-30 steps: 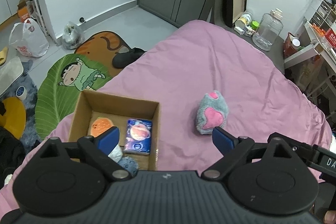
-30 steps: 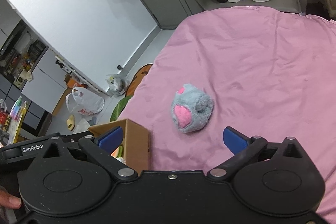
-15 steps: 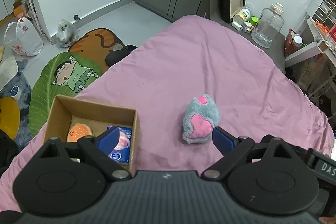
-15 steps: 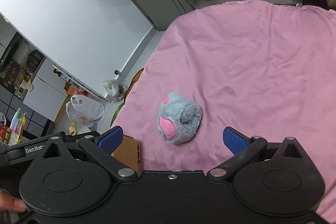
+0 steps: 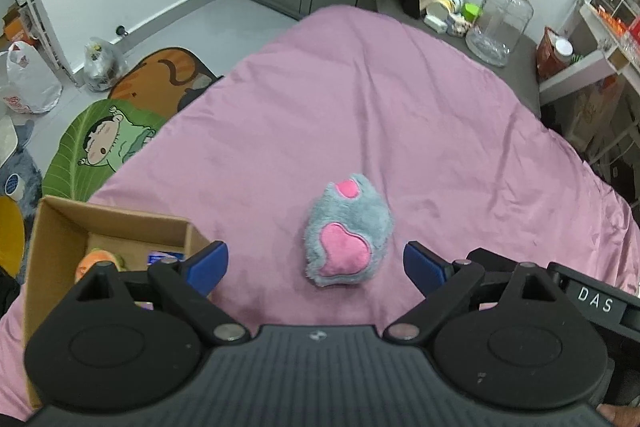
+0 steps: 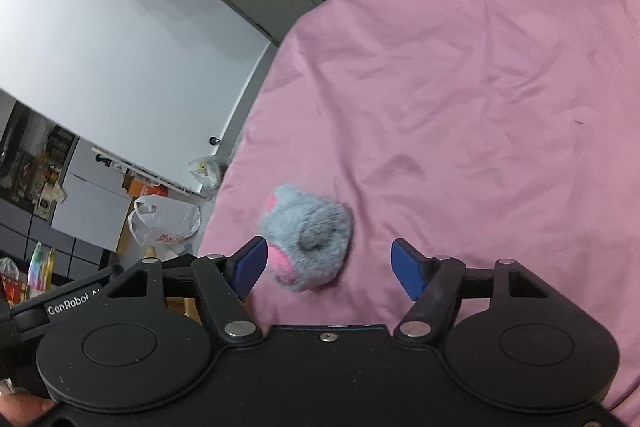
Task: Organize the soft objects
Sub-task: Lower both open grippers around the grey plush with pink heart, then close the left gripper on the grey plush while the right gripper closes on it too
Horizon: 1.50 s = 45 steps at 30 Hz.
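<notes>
A grey plush paw (image 5: 346,231) with pink pads lies on the pink bedsheet (image 5: 360,107). My left gripper (image 5: 316,263) stands open just in front of it, the paw framed between its blue fingertips and untouched. My right gripper (image 6: 329,263) hangs over the same plush paw (image 6: 308,235). Its jaws are closing with the paw between them, the left pad close beside the fur and the right pad apart from it. A cardboard box (image 5: 60,227) sits at the left on the bed, holding an orange plush (image 5: 100,259) and a blue packet (image 5: 166,257).
The bed's left edge drops to a floor with cartoon mats (image 5: 108,147) and plastic bags (image 5: 28,87). A glass jar (image 5: 500,23) and small containers stand beyond the far end. A white shelf unit (image 5: 592,55) is at the right.
Both grippers have come lower and closer to the plush paw. The right jaws have narrowed around it. The box has slid toward the left edge of the left wrist view.
</notes>
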Available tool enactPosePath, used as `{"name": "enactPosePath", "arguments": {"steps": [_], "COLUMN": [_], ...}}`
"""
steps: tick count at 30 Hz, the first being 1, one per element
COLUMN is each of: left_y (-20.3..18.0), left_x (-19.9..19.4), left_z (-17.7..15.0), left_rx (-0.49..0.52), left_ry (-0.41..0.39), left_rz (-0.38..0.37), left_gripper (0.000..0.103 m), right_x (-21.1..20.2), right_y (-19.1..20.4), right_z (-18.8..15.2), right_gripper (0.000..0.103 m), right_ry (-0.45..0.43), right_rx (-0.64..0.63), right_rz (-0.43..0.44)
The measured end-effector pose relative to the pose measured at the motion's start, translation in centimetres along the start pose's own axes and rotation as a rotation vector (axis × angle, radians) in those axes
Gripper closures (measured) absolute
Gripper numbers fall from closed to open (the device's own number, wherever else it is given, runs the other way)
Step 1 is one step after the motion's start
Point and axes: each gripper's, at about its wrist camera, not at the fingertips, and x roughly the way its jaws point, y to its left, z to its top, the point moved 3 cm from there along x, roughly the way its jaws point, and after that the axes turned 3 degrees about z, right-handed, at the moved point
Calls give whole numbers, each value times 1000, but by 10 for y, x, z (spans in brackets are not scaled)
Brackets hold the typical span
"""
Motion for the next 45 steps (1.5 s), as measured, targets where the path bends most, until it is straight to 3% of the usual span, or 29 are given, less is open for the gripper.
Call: {"name": "enactPosePath", "arguments": {"steps": [8,23,27,32,35,38,45], "left_y": [-16,-38,-35,-25,-18,-8,5], "left_x": [30,73,80,73,71,75,79], "left_z": [1,-2,-2,1,2,4,3], "left_rx": [16,66,100,124,111,55,-19], "left_ry": [40,77,54,7,-2,18,37], "left_rz": [7,18,101,156,158,150,101], "left_gripper": [9,11,12,26,47,62,65], "right_x": [14,27,32,43,53,62,87], "right_y": [-20,-32,-31,-21,-10,-3,1], "right_z": [8,17,17,13,11,11,10], "right_gripper": [57,57,57,57,57,57,58], "right_ry": [37,52,65,89,102,113,157], "right_rx": [30,56,57,43,34,35,97], "right_rz": [-4,-2,-1,23,52,77,142]}}
